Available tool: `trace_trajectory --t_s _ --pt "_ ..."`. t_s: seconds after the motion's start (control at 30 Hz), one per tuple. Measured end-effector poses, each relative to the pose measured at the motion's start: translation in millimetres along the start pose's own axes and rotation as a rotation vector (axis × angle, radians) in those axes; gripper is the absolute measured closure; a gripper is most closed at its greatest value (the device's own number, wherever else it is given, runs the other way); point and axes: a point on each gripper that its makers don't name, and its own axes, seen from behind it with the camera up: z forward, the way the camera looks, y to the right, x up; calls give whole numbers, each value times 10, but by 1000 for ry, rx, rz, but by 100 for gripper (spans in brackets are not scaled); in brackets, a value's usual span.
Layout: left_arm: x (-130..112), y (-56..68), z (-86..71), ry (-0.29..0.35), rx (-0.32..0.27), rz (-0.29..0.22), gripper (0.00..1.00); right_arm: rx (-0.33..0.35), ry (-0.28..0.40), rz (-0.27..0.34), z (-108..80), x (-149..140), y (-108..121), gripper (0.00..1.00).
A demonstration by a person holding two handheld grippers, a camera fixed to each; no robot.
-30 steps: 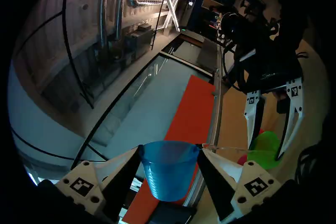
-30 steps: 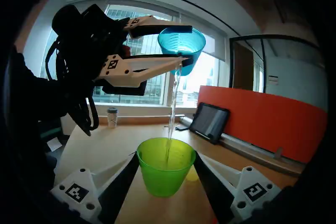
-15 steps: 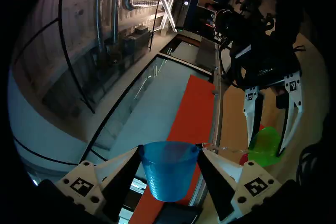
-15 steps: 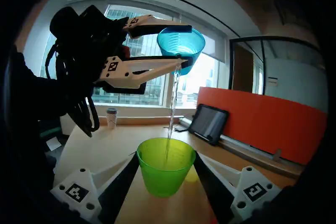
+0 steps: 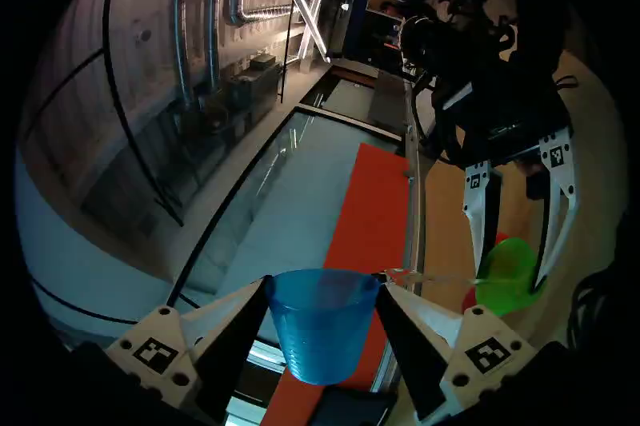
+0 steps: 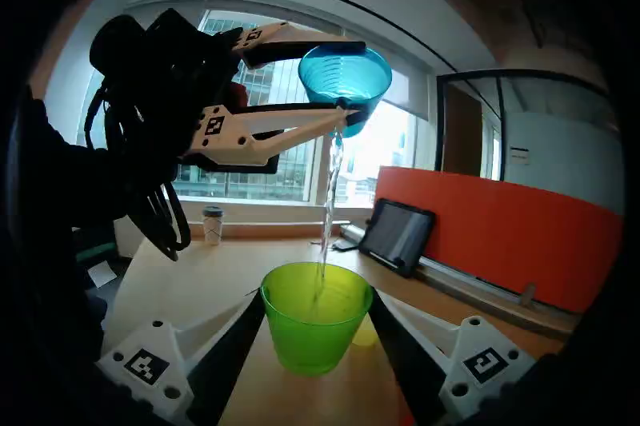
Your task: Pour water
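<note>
- The left claw (image 5: pixel 322 290) is clamped on a blue cup (image 5: pixel 322 334), with one finger pressed against each side of the cup just below its rim.
- In the right gripper view, the left claw is seen raised above the right claw (image 6: pixel 316 298). The blue cup is tipped over on its side, so that its open mouth is turned toward the camera.
- A thin stream of water (image 6: pixel 329 194) is seen falling from the lower lip of the blue cup straight down into the cup held below.
- The right claw is closed on a green cup (image 6: pixel 316 342), which is held upright between its two fingers, directly beneath the left claw.
- The level of the water inside the green cup cannot be made out.
- Whether the green cup is rested on the wooden surface (image 6: pixel 200 282) or held just above it cannot be told.
- Beyond the right claw and to its right, a dark tablet (image 6: pixel 396 234) is propped at a tilt on the surface, beside an orange partition (image 6: pixel 512 242).
- Beyond the right claw and to its left, a lidded paper cup (image 6: pixel 213 224) is stood by the sill under a wide window (image 6: pixel 240 178).
- In the left gripper view, the right claw is seen farther off to the right of the left claw, with the green cup between its fingers and the stream reaching across to it.
</note>
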Motion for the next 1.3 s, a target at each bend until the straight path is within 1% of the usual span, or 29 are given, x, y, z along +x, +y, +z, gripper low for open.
trace_trajectory --t_s 0.17,0.5,0.8,1.3 --pt "29 -15 -7 2 -2 24 11 -1 3 0 -3 3 0 8" --pt "67 -5 -3 3 -3 74 11 -3 7 3 -2 8 -5 8" --pt "102 -33 15 6 3 126 11 -6 8 0 -4 10 0 8" --pt "167 -9 4 25 7 207 11 -9 7 -7 -11 25 3 8"
